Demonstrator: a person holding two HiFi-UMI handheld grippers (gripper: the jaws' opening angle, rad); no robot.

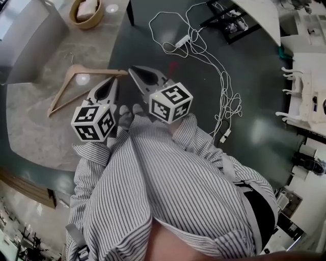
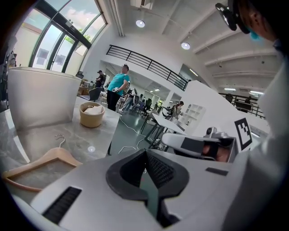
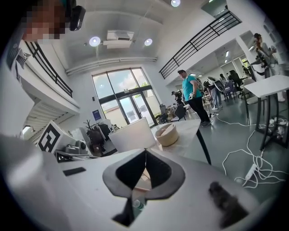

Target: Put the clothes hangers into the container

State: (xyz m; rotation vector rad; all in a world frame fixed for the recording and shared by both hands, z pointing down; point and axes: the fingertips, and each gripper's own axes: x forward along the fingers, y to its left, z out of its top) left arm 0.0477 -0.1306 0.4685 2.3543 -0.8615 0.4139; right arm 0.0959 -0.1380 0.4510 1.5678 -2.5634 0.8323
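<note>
A wooden clothes hanger [image 1: 76, 81] with a metal hook lies flat on the marble table [image 1: 35, 127]; the left gripper view shows the hanger [image 2: 45, 160] at lower left. The big white container [image 1: 28, 35] stands at the table's far left, also visible as a container [image 2: 40, 97] in the left gripper view. My left gripper [image 1: 114, 80] is held above the table just right of the hanger, shut and empty. My right gripper [image 1: 131, 69] hovers beside it past the hanger's right end, its jaws closed together with nothing between them.
A beige basket [image 1: 86, 12] holding something pale sits at the table's far edge. White cables and a power strip [image 1: 204, 46] sprawl on the dark floor to the right. A white rack [image 1: 305, 92] stands far right. People stand in the background.
</note>
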